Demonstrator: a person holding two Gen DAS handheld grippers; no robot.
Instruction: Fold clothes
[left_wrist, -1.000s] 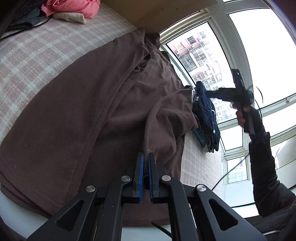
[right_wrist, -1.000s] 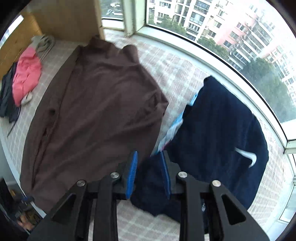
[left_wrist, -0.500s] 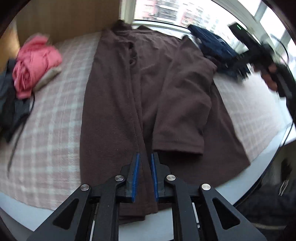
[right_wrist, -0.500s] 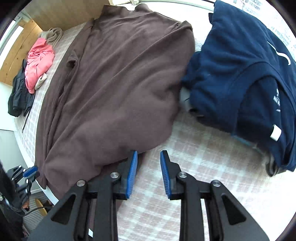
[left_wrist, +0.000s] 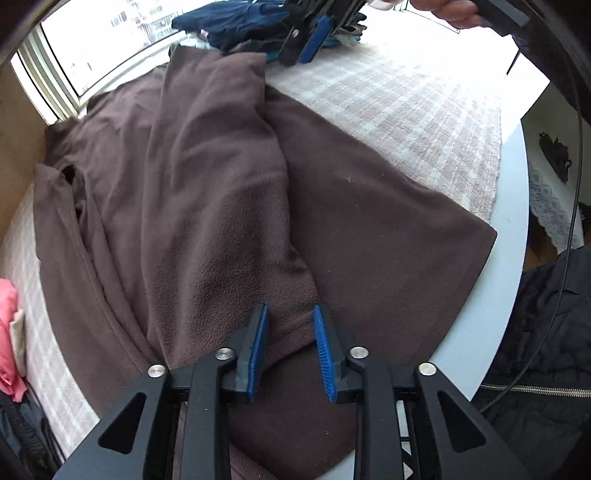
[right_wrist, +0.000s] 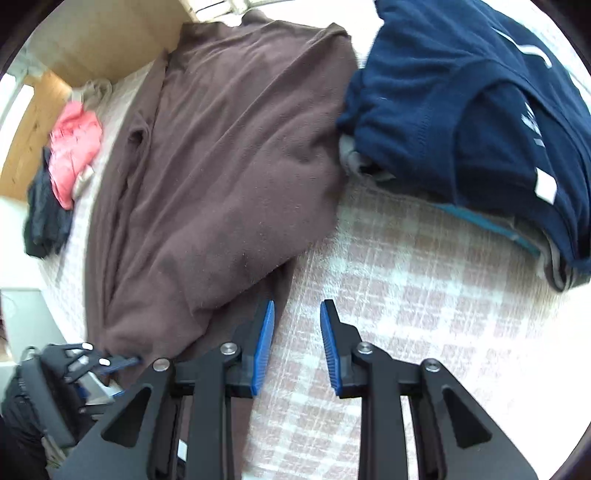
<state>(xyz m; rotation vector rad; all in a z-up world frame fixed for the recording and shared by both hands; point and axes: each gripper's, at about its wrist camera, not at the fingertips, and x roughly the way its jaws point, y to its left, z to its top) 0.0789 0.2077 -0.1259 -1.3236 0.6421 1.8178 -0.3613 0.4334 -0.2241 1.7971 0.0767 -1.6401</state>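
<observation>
A brown fleece top (left_wrist: 207, 206) lies spread on the checked table cover (left_wrist: 424, 103), one sleeve folded across its body. My left gripper (left_wrist: 291, 345) is open at the near hem, and the sleeve's cuff lies loosely between its blue pads (left_wrist: 258, 347). In the right wrist view the brown top (right_wrist: 229, 158) fills the left half. My right gripper (right_wrist: 295, 332) is open just above the checked cover (right_wrist: 424, 295), with its left pad at the top's right edge and nothing held. The left gripper (right_wrist: 110, 362) shows at the lower left; the right gripper (left_wrist: 308, 35) appears at the far edge.
A folded stack with a navy garment (right_wrist: 461, 110) on top sits right of the brown top, close to its shoulder. A pink garment (right_wrist: 74, 147) and a black one (right_wrist: 44, 218) lie at the far left. The white table edge (left_wrist: 491, 295) curves near a person's dark jacket (left_wrist: 535, 369).
My left gripper was shut on the brown sleeve, carried it over the body and has now opened. The right gripper dropped from the navy stack to the brown top's right edge.
</observation>
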